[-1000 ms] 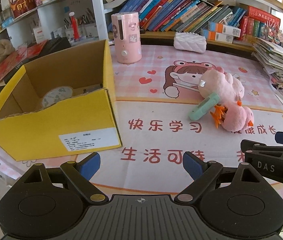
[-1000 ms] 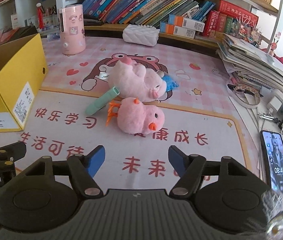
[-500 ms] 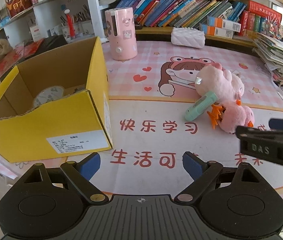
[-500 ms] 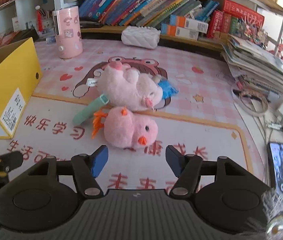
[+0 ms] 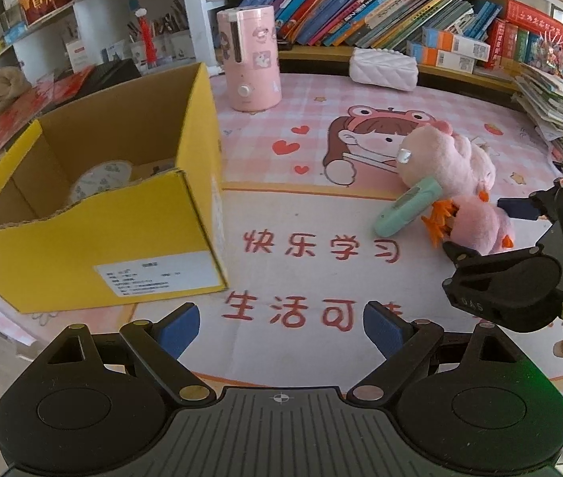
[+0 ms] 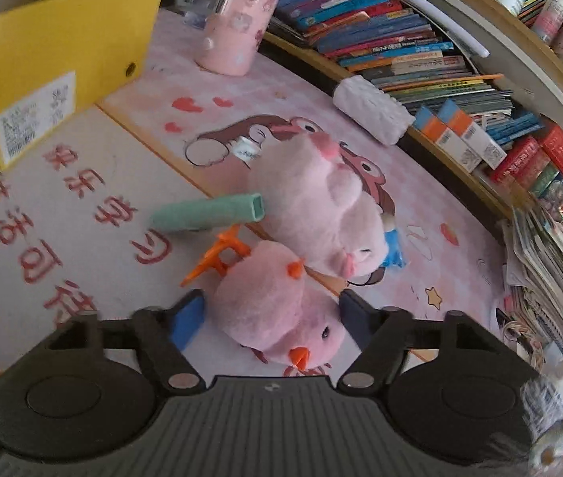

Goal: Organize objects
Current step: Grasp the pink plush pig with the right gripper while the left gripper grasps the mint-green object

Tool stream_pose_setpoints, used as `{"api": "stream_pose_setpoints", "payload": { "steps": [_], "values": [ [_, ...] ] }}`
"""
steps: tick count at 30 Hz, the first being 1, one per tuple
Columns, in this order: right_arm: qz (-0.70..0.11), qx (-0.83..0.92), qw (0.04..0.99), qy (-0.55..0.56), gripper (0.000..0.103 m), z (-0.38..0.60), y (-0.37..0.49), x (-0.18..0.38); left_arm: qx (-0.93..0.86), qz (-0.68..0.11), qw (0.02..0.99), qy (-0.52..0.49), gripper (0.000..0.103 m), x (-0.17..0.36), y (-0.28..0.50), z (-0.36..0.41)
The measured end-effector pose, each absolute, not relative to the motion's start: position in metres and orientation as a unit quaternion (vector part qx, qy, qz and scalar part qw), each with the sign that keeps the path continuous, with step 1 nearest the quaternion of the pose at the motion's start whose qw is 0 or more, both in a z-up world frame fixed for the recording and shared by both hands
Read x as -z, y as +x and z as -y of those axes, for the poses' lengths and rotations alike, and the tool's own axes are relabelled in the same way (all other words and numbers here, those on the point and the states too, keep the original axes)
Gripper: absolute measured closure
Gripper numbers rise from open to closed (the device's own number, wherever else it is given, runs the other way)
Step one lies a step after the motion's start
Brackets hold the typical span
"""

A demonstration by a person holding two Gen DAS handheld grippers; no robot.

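A pink chick plush (image 6: 277, 314) with orange feet lies on the mat between the open fingers of my right gripper (image 6: 269, 318); the pads stand on either side of it, apart from it. A bigger pink pig plush (image 6: 321, 202) and a green tube (image 6: 210, 212) lie just beyond. In the left wrist view the chick plush (image 5: 476, 222), pig plush (image 5: 444, 159) and green tube (image 5: 408, 202) sit at the right, with the right gripper (image 5: 508, 222) over the chick. My left gripper (image 5: 281, 324) is open and empty above the mat. An open yellow box (image 5: 94, 214) stands at the left.
A pink cylindrical appliance (image 5: 249, 59) and a white quilted pouch (image 5: 385, 69) stand at the back, before a shelf of books (image 5: 361, 4). Stacked magazines (image 5: 556, 107) lie at the right. A round patterned item (image 5: 100, 177) lies inside the box.
My right gripper has moved forward and tilted down, and its open fingers now straddle the chick plush. My left gripper shifted slightly and stays open.
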State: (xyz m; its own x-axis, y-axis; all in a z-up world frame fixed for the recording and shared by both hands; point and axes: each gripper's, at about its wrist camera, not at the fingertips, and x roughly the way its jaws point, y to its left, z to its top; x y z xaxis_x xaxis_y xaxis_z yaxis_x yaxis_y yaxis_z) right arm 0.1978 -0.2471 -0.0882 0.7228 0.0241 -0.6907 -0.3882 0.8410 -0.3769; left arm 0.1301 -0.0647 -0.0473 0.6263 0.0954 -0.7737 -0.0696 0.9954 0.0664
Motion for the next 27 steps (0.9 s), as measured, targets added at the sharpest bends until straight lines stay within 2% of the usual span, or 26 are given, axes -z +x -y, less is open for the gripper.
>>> {"api": "stream_pose_setpoints", "payload": {
  "steps": [2,5,13,23,26,27],
  "values": [
    [-0.354,-0.123,0.895,-0.242,0.044,0.254,0.198,0.082,-0.034,-0.43,0.902,0.015,0.011,0.048,0.134,0.07],
    [-0.347,-0.108,0.907,-0.215,0.058,0.27,0.192,0.067,-0.008,-0.428,0.904,0.015,0.012,0.051,0.142,0.083],
    [-0.356,-0.027,0.927,-0.115,0.058,0.32,0.175,0.038,0.033,-0.424,0.905,-0.007,0.012,0.064,0.185,0.124],
    [-0.353,-0.004,0.93,-0.099,0.058,0.339,0.16,0.021,0.008,-0.41,0.912,-0.022,0.015,0.087,0.236,0.154],
    [-0.36,-0.002,0.928,-0.096,0.058,0.341,0.159,0.023,0.007,-0.412,0.911,-0.005,0.019,0.092,0.244,0.163],
    [-0.363,0.0,0.927,-0.094,0.058,0.343,0.159,0.024,0.009,-0.415,0.91,0.002,0.027,0.094,0.246,0.165]
  ]
}}
